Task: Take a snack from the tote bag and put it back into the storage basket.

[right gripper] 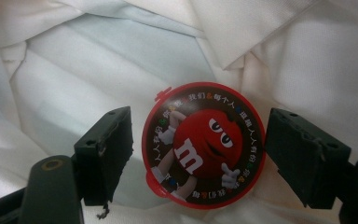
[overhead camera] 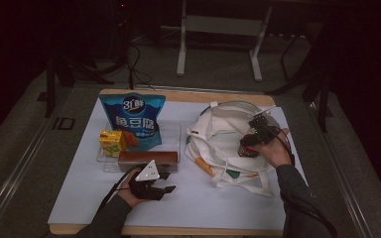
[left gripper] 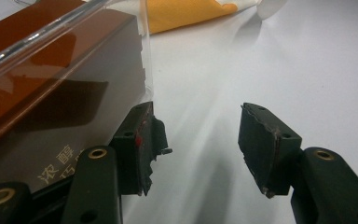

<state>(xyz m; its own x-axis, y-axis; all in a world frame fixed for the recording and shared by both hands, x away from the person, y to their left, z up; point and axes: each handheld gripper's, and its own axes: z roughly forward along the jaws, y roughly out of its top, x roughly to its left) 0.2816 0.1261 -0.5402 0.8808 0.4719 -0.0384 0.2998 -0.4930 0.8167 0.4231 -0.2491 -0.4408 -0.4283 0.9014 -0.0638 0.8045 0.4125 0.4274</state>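
A round red M&M's tin (right gripper: 203,144) lies lid-up in the folds of a white tote bag (right gripper: 98,60). My right gripper (right gripper: 198,149) stands open around the tin, with a gap between each pad and its rim. From the high view that gripper (overhead camera: 246,146) hovers over the tote bag (overhead camera: 218,134) at the right of the table. My left gripper (left gripper: 200,144) is open with nothing between its jaws, low over the white sheet. Its left jaw stands beside the clear tray wall (left gripper: 147,60) and the brown box (left gripper: 51,93). In the high view it (overhead camera: 167,181) sits just in front of the brown box (overhead camera: 148,157).
The clear tray (overhead camera: 176,130) also holds a blue snack bag (overhead camera: 133,119) and a yellow drink carton (overhead camera: 111,141). A white sheet (overhead camera: 193,203) covers the wooden table. A round clear rim (overhead camera: 238,103) shows behind the tote bag. Dark floor and table legs lie beyond.
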